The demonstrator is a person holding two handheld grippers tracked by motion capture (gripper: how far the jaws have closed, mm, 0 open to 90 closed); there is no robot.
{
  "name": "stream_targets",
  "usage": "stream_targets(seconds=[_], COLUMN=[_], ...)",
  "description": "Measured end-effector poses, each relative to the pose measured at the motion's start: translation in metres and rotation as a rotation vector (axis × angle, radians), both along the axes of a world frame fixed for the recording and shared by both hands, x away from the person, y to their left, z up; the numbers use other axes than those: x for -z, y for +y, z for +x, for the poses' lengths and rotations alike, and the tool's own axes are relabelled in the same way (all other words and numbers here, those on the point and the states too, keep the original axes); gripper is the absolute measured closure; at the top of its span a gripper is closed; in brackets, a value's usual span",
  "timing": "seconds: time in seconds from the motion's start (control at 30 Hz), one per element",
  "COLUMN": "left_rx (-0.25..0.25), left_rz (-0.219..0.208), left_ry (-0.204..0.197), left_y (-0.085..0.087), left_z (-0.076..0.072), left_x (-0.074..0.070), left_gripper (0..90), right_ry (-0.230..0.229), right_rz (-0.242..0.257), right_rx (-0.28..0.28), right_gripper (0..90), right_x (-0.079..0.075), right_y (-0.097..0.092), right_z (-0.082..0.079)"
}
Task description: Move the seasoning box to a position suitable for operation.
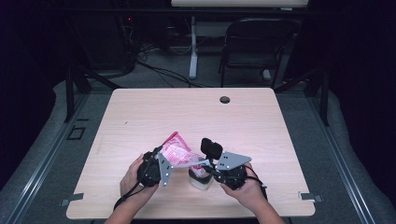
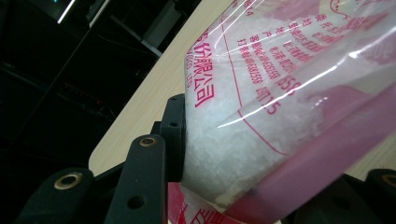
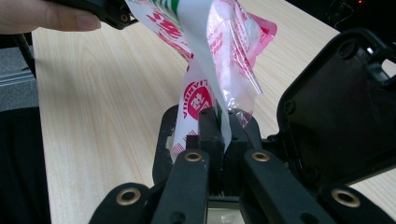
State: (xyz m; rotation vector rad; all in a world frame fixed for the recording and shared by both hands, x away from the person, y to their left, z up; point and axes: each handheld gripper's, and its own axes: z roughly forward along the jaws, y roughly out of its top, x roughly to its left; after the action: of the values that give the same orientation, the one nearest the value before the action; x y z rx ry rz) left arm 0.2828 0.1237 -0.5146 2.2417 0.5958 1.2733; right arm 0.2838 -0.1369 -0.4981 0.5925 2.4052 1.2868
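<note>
A clear bag with pink print point(image 1: 176, 150), holding white grains, hangs tilted between my two grippers near the table's front edge. My left gripper point(image 1: 169, 157) is shut on the bag's full body point(image 2: 280, 93), one black pad point(image 2: 175, 133) pressing into the grains. My right gripper point(image 1: 204, 166) is shut on the bag's lower edge point(image 3: 205, 93), jaws together point(image 3: 218, 123). Below the bag stands a small white container point(image 1: 201, 181) with its black lid point(image 1: 211, 148) flipped up; that lid point(image 3: 336, 107) rises right of the right jaws. The left gripper point(image 3: 112, 11) shows at top left.
The pale wooden table point(image 1: 187, 112) has a round cable hole point(image 1: 225, 99) near its far edge. Behind it stand a black chair point(image 1: 259, 44) and a white desk leg point(image 1: 193, 46), with cables on the floor. The surroundings are dark.
</note>
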Motion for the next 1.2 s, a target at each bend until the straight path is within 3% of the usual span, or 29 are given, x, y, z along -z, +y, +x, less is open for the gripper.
stream_targets(seconds=[0.33,0.47,0.77,1.0,1.2], left_rx=[-0.004,0.007,0.015,0.018,0.019], left_rz=[-0.005,0.001,0.009,0.004,0.021], left_ry=[-0.008,-0.017,-0.032,-0.051,-0.07], left_y=[-0.002,-0.004,-0.006,-0.007,-0.007], left_z=[0.0,-0.001,-0.005,-0.008,-0.011], left_x=[0.002,0.002,0.001,0.001,0.0], left_gripper=[66.4,66.4,66.6,66.7,66.7], right_ry=[0.003,0.005,-0.013,-0.024,-0.039], right_rz=[0.002,0.02,-0.008,-0.023,-0.047], right_rx=[0.017,0.013,0.009,0.015,0.007], right_gripper=[89.1,84.5,81.3,88.6,88.9], right_x=[0.001,0.001,0.004,0.006,0.009], right_y=[0.0,0.001,0.006,0.008,0.011], right_z=[0.001,0.0,-0.001,-0.001,-0.002])
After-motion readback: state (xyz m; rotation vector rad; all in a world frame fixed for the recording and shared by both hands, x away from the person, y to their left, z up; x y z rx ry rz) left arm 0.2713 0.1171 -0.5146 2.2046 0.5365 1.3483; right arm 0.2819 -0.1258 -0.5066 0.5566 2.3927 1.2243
